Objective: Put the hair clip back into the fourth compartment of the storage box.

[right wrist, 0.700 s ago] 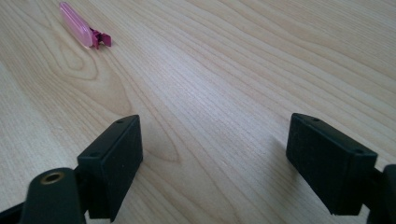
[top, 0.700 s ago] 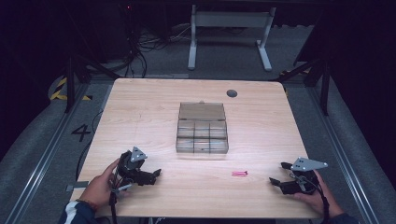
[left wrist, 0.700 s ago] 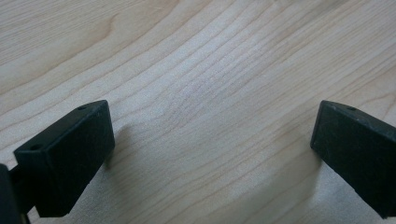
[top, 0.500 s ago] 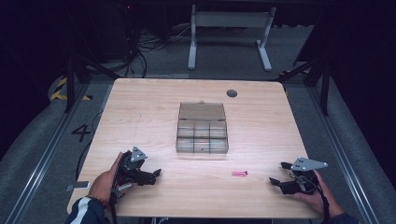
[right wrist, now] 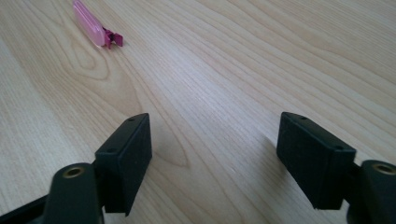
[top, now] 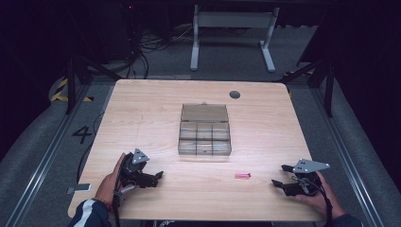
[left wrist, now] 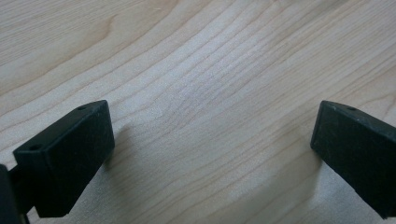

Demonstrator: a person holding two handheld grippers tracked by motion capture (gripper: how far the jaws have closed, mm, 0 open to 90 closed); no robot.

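Near edge, high view: left gripper [top: 152,178] in person's left hand [top: 113,179], black body w/ grey three-cornered plate on top, low over the table [top: 142,118]. Jaws wide apart, nothing btwn them; left gripper view has two matte black blocky pads w/ small screw holes over bare wood, left gripper [left wrist: 210,140].

Right gripper [top: 280,178] at near right corner, right hand [top: 318,196] behind it, same grey plate. Jaws spread, empty; right gripper view: right gripper [right wrist: 215,154] pads squared, black, brass-coloured inserts at the arm ends.

Table top: pale wood laminate, wavy grain, rounded corners, smooth w/ dull sheen.

Pink clip [top: 242,176]: small, slim, glossy pink body w/ darker magenta end, lying flat on the wood btwn the grippers, nearer the right one, apart from both. In right gripper view it sits upper left [right wrist: 95,29].

Mid table: clear plastic organiser box [top: 205,136], rectangular, divided into small compartments, lid [top: 204,112] open and lying back flat. Contents can't tell.

Farther: dark round grommet [top: 234,94] near far edge.

Floor, left of table: number "4" [top: 82,134] painted dark; yellow-black hazard tape [top: 60,90] beyond. White metal frame legs [top: 231,28] at back.
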